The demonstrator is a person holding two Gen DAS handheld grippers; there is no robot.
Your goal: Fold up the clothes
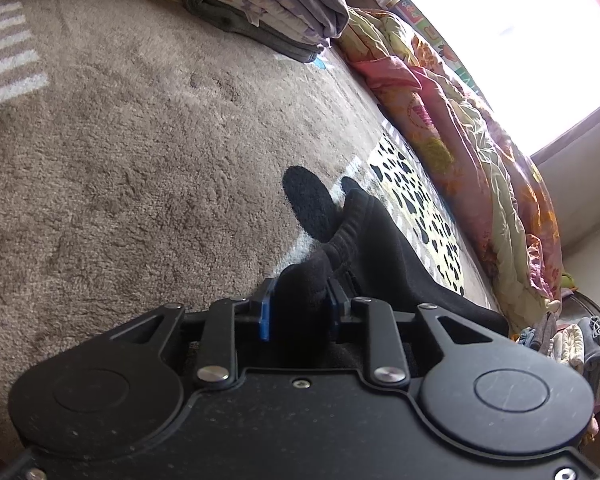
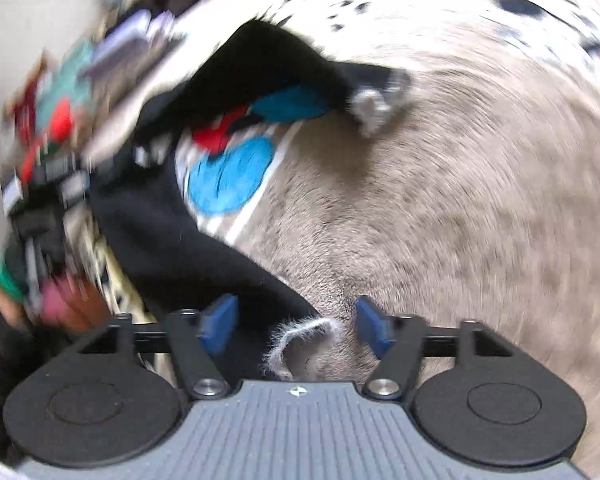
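Carpet (image 1: 120, 140), grey-brown and bare, gives wide room to the left of the black socks (image 1: 340, 240); its far edge is bounded by a folded stack (image 1: 276, 4), its right side by a spotted mat (image 1: 416, 196) and a crumpled floral quilt (image 1: 472, 140); the left gripper (image 1: 300, 304) is clamped on the bunched sock cuffs, the toes resting on the carpet ahead; only the blurred right wrist view shows the right gripper (image 2: 296, 324), its jaws apart, pads (image 2: 220, 324) pressing nothing, a black garment (image 2: 188, 248) lying partly between them, over a blue circle (image 2: 232, 176) on the carpet.
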